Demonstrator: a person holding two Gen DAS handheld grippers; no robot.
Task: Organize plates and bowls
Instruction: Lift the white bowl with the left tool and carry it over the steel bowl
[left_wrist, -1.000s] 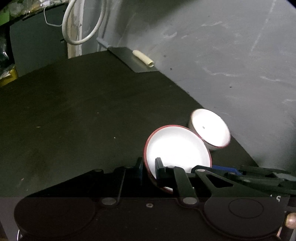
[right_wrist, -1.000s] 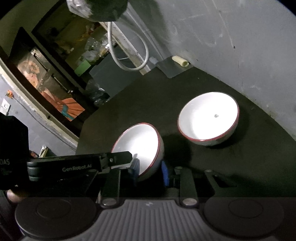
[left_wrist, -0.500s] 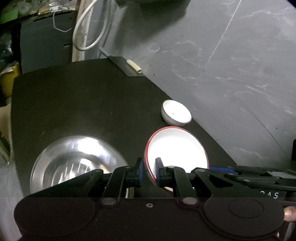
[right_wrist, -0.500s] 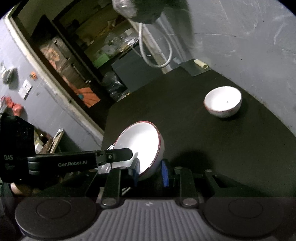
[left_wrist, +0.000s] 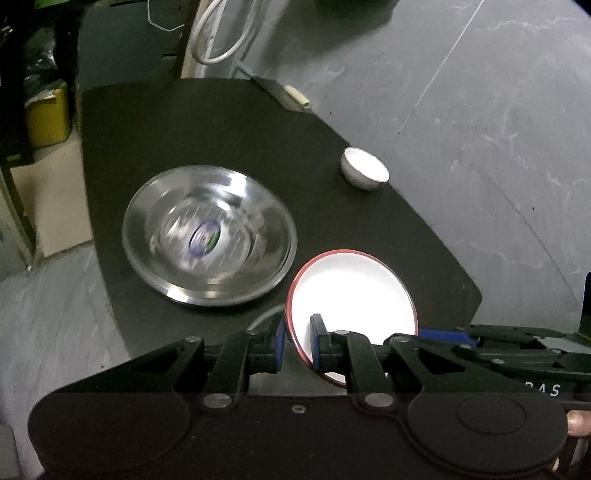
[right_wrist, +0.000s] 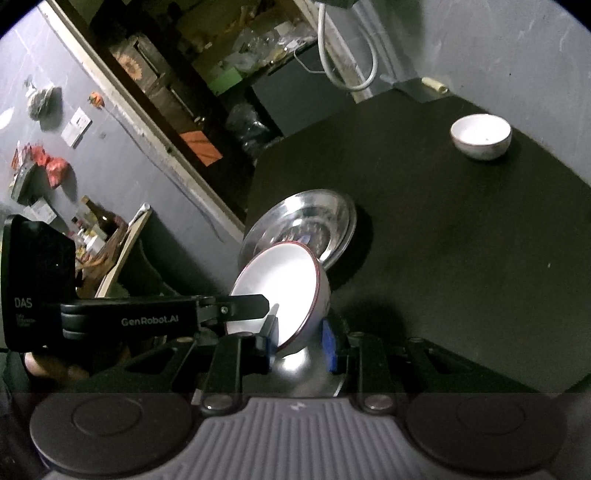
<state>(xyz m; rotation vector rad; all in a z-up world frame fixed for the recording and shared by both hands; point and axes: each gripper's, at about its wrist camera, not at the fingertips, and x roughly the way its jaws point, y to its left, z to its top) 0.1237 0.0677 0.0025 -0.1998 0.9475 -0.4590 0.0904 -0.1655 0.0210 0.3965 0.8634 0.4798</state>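
A red-rimmed bowl (left_wrist: 351, 295) is gripped at its rim by both grippers' nearly closed jaws, with the steel plate (left_wrist: 208, 234) lying ahead-left of them.

A black table (left_wrist: 207, 122) fills the scene, grey wall (left_wrist: 480, 110) along its right. At the far edge, a white cable (left_wrist: 221, 37) loops; a yellow box (left_wrist: 48, 110) sits far left.

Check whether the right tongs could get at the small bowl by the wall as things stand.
Probably not yet: the right tongs and left tongs are both shut on the red-rimmed bowl. The table toward the small bowl looks bare.
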